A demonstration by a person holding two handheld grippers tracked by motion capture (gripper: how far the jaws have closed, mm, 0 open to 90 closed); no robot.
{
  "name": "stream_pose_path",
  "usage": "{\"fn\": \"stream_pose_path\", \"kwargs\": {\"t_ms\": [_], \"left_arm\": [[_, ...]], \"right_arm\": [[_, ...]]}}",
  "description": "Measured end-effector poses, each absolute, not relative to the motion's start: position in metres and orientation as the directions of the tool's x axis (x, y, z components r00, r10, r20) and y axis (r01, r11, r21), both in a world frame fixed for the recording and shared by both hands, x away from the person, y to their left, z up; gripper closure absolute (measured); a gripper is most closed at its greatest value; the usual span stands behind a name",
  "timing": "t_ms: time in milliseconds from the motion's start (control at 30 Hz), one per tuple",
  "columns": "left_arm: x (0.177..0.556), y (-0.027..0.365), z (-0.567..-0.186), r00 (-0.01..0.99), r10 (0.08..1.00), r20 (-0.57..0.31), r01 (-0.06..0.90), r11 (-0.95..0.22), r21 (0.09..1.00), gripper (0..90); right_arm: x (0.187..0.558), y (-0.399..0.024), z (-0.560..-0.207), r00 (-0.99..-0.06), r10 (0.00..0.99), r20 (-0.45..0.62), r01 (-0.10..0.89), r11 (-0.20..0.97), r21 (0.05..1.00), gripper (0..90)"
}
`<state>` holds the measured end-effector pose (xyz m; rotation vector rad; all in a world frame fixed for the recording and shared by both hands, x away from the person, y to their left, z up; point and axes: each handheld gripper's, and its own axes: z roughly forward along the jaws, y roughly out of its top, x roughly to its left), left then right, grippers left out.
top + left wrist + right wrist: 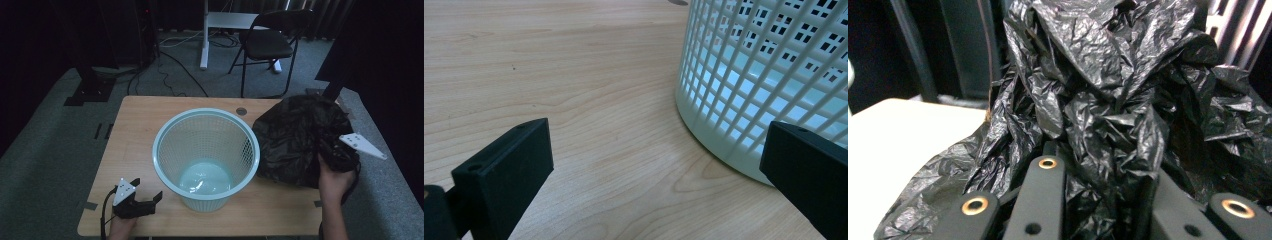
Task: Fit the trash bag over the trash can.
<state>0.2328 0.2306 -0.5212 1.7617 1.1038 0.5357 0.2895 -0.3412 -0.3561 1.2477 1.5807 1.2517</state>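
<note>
Black plastic bag [300, 137], crumpled and bunched, at about 3 o'clock on the desk [135, 135], just beside the basket [206, 155]; lower edge on the wood, upper folds gathered toward the right gripper [336, 154]. Seen close in the right gripper view as creased black film [1098, 100] rising ahead of the fingers [1040, 200].

Right gripper at the bag's 4 o'clock edge, held in the right hand [334, 181]; fingers closed on a fold of the bag, film pinched between them, white three-cornered plate on top.

Pale blue mesh basket at desk centre, upright, mouth open upward, smooth floor visible through the mouth. Wall lattice [764, 75] at 2 o'clock in the left gripper view, base standing on the wood grain.

Left gripper [136, 199] at 7 o'clock on the desk, near the basket's base but apart from it; fingers [506, 175] spread wide, nothing between them, bare desk in the gap.

Beyond the desk at 12 o'clock: dark folding chair [267, 42], white post [204, 35], loose cables on grey carpet [165, 75].
</note>
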Motion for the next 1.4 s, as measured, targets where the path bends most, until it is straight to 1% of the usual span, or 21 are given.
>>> {"fn": "stream_pose_path", "kwargs": {"t_ms": [67,100,167,200,400,567,700,867,967,1033,1100,1133,1200,1400], "left_arm": [[0.233,0.231,-0.521,0.496,0.861,-0.116,0.445,-0.136,0.885,0.9],[0.233,0.230,-0.521,0.497,0.860,-0.116,0.444,-0.137,0.885,0.9],[0.233,0.230,-0.521,0.497,0.860,-0.113,0.444,-0.140,0.885,0.9],[0.233,0.230,-0.521,0.498,0.860,-0.114,0.444,-0.139,0.885,0.9],[0.234,0.229,-0.522,0.497,0.860,-0.115,0.446,-0.140,0.884,0.9],[0.234,0.229,-0.523,0.499,0.859,-0.115,0.448,-0.142,0.883,0.9],[0.234,0.228,-0.523,0.500,0.858,-0.115,0.448,-0.143,0.883,0.9],[0.235,0.228,-0.523,0.500,0.859,-0.115,0.451,-0.144,0.881,0.9],[0.235,0.228,-0.523,0.501,0.858,-0.113,0.451,-0.147,0.881,0.9],[0.235,0.227,-0.523,0.502,0.857,-0.113,0.451,-0.148,0.880,0.9],[0.234,0.227,-0.523,0.502,0.857,-0.116,0.452,-0.146,0.880,0.9],[0.234,0.227,-0.523,0.502,0.857,-0.114,0.451,-0.147,0.880,0.9],[0.235,0.228,-0.523,0.504,0.856,-0.114,0.450,-0.148,0.881,0.9],[0.234,0.228,-0.523,0.504,0.856,-0.114,0.448,-0.146,0.882,0.9]], "right_arm": [[0.289,-0.342,-0.349,-0.237,0.971,0.002,0.220,0.052,0.974,85.0],[0.288,-0.343,-0.335,-0.228,0.974,-0.013,0.185,0.057,0.981,85.0],[0.288,-0.342,-0.329,-0.227,0.974,-0.019,0.175,0.060,0.983,85.0],[0.287,-0.342,-0.317,-0.227,0.973,-0.030,0.150,0.065,0.987,85.0],[0.280,-0.340,-0.270,-0.216,0.974,-0.063,0.049,0.075,0.996,85.0],[0.276,-0.332,-0.234,-0.196,0.971,-0.134,-0.041,0.129,0.991,85.0],[0.276,-0.322,-0.213,-0.231,0.964,-0.131,-0.075,0.117,0.990,85.0],[0.269,-0.307,-0.188,-0.256,0.954,-0.156,-0.154,0.119,0.981,84.9],[0.262,-0.294,-0.173,-0.293,0.943,-0.161,-0.198,0.105,0.975,85.0],[0.258,-0.287,-0.166,-0.323,0.933,-0.159,-0.222,0.088,0.971,84.9],[0.256,-0.283,-0.162,-0.333,0.929,-0.164,-0.237,0.086,0.968,84.9],[0.253,-0.275,-0.157,-0.359,0.918,-0.167,-0.259,0.074,0.963,84.9],[0.251,-0.267,-0.154,-0.390,0.905,-0.169,-0.271,0.062,0.961,84.9],[0.247,-0.240,-0.153,-0.510,0.845,-0.160,-0.270,0.019,0.963,84.9]]}}
